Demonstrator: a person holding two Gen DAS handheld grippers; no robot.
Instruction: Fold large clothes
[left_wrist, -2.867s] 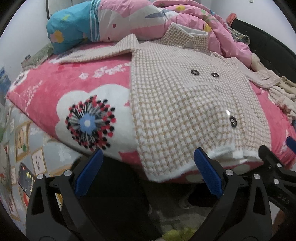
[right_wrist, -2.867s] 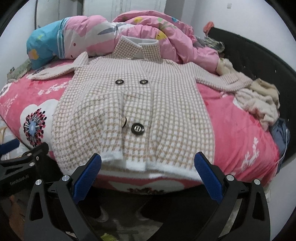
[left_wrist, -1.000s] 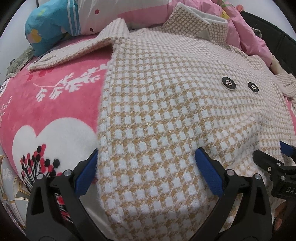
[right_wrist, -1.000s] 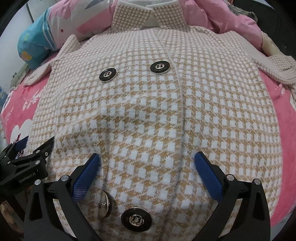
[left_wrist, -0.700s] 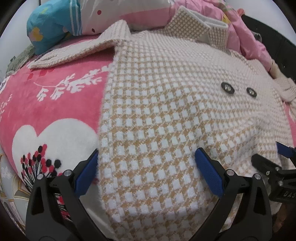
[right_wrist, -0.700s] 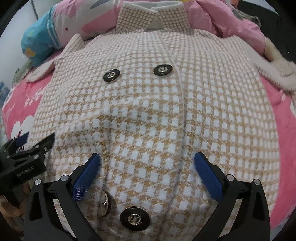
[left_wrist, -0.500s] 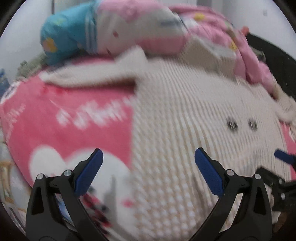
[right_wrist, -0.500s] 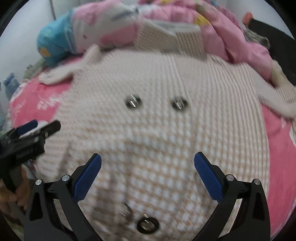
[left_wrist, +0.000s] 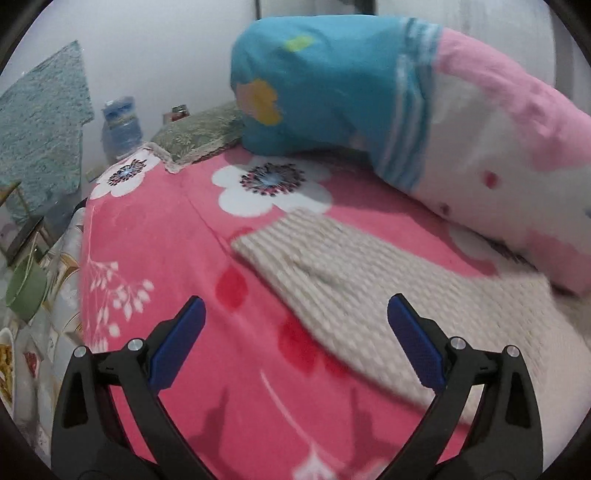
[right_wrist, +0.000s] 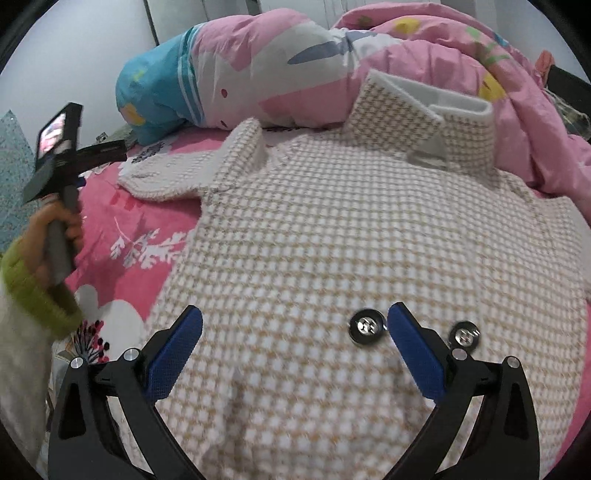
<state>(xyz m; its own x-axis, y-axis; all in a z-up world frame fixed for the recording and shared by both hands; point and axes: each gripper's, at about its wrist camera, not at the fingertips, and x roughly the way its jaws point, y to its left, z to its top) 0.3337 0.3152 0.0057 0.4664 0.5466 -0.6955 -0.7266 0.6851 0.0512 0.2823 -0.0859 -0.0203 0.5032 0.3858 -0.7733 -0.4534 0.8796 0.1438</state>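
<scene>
A beige-and-white checked coat lies face up on the pink flowered blanket, collar toward the pillows, two dark buttons showing. Its left sleeve stretches out flat across the blanket in the left wrist view. My left gripper hovers open just above that sleeve's cuff end, holding nothing. My right gripper hangs open over the coat's chest, its right finger beside the buttons. In the right wrist view a hand in a green cuff holds the left gripper's handle at the far left.
A blue-and-pink pillow and a pink duvet lie along the head of the bed. A green cushion, a water bottle and a green bowl sit off the bed's left side.
Both grippers moved up the coat from its hem. The left gripper swung left, off the coat's body and over to the outstretched left sleeve; the right rose toward the chest.
</scene>
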